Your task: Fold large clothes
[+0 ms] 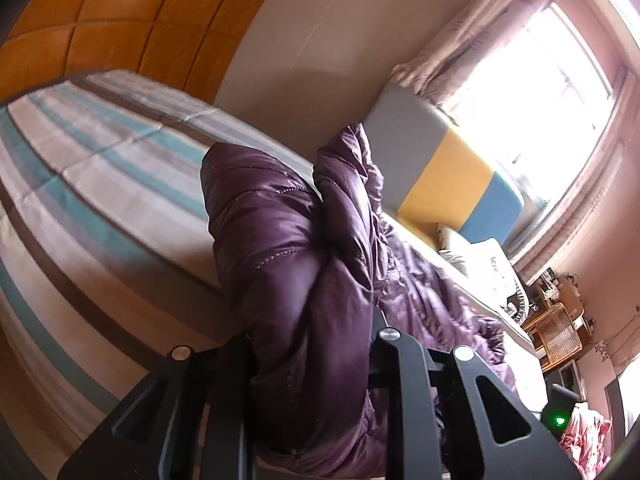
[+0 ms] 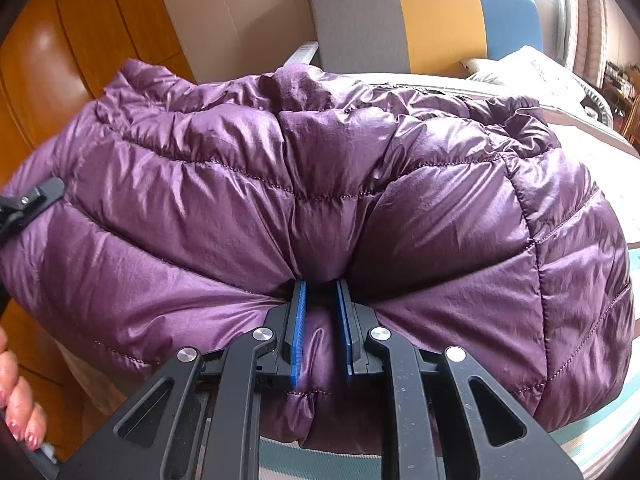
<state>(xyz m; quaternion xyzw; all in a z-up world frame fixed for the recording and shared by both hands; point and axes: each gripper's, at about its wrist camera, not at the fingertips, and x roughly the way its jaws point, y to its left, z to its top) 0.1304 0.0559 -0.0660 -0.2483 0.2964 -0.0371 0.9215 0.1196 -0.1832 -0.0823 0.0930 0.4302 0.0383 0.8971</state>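
A purple quilted down jacket (image 2: 320,184) is lifted over the striped bed (image 1: 80,184). My right gripper (image 2: 320,292) is shut on a bunched fold of the jacket; its blue pads (image 2: 298,320) pinch the fabric. My left gripper (image 1: 312,344) is shut on another part of the jacket (image 1: 280,248), which bulges up between its black fingers and hides the tips. The left gripper's body shows at the left edge of the right wrist view (image 2: 28,204), against the jacket's side. The rest of the jacket trails down onto the bed (image 1: 432,300).
A grey, yellow and blue headboard (image 2: 420,20) stands at the bed's far end, with pillows (image 2: 532,64) below it. A wooden wardrobe (image 1: 120,20) is to the left. A bright window with curtains (image 1: 540,80) and a wicker stand (image 1: 556,328) are to the right.
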